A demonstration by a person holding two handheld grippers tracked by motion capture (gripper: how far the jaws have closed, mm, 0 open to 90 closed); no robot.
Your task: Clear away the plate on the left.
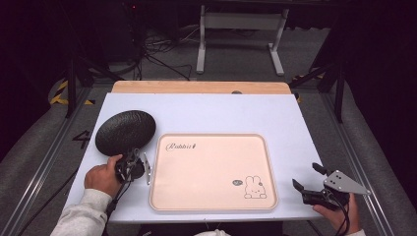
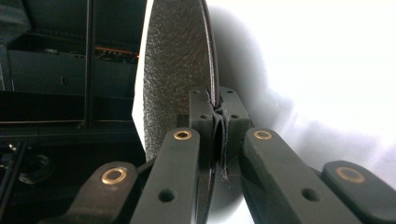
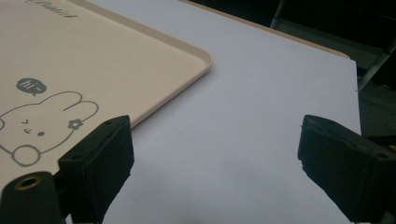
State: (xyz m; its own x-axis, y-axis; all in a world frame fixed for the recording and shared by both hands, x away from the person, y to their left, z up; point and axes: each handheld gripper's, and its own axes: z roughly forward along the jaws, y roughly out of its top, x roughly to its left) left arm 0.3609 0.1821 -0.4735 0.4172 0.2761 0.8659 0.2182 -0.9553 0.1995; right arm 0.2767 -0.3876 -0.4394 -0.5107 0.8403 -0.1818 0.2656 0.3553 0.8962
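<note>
Nearest the person, the right claw [image 1: 306,183] waits off the right edge of the tray [image 1: 214,206], its jaws spread wide with nothing between them; in the right gripper view they frame bare worktop [image 3: 261,107] just beside the tray's corner. Held back like this, it leaves the left hand a free path and is probably ready to help steady whatever gets set down.

On the other side, the left claw [image 1: 140,164] is clamped on the near rim of the black plate [image 1: 125,131]. The left gripper view shows the jaws pinching the thin edge of the plate [image 2: 175,70], which runs edge-on straight away from the camera. A rim grip is likely the only hold such a shallow, wide dish offers.

The plate lies at the left of the worktop [image 1: 221,110], just beside the tray's far-left corner; whether it rests flat or is slightly lifted is hard to tell. The pink tray is bare, so it looks like the intended destination.
</note>
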